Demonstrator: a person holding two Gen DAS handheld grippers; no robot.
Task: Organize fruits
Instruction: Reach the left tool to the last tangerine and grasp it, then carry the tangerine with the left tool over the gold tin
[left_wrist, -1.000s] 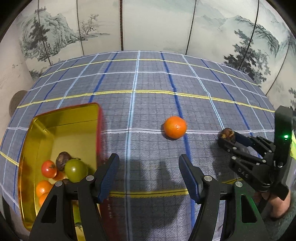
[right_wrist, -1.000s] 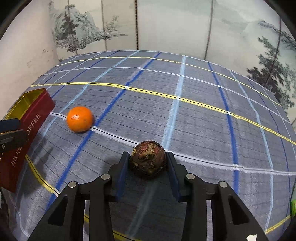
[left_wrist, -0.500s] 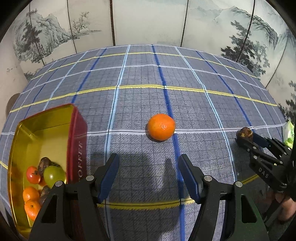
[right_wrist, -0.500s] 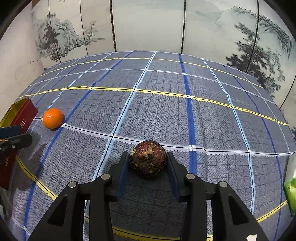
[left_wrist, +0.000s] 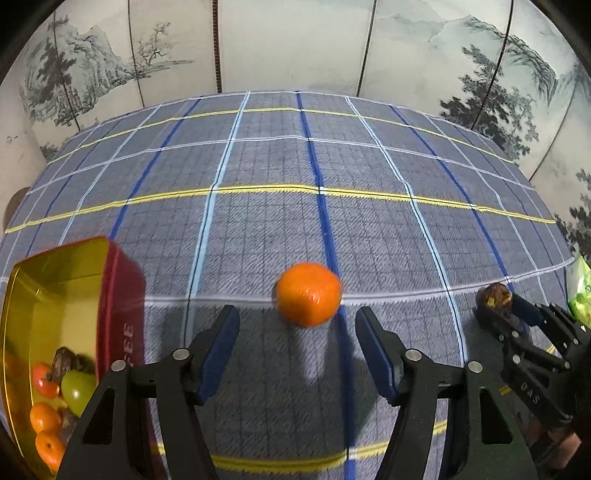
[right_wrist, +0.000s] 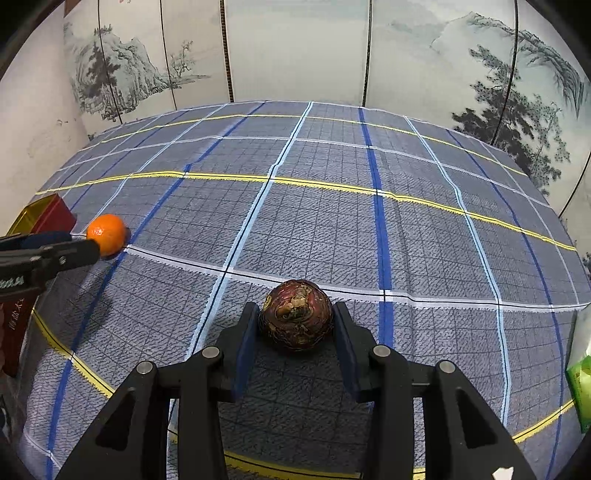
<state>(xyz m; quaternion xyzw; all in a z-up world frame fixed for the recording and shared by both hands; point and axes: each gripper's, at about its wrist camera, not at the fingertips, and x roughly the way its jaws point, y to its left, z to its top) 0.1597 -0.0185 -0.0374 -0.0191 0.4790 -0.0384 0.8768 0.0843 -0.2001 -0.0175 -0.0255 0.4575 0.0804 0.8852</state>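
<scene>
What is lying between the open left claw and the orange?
Nothing: in the left wrist view only bare checked tablecloth separates the left claw from the orange, just ahead of its fingertips.

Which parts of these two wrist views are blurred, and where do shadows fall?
Left wrist view: the orange and red tin are smeared by motion, and the left claw casts a soft shadow on the cloth beneath it. Right wrist view: sharp, the dark fruit in the right claw showing crisp skin texture; fisheye bends the cloth's stripes in both.
</scene>
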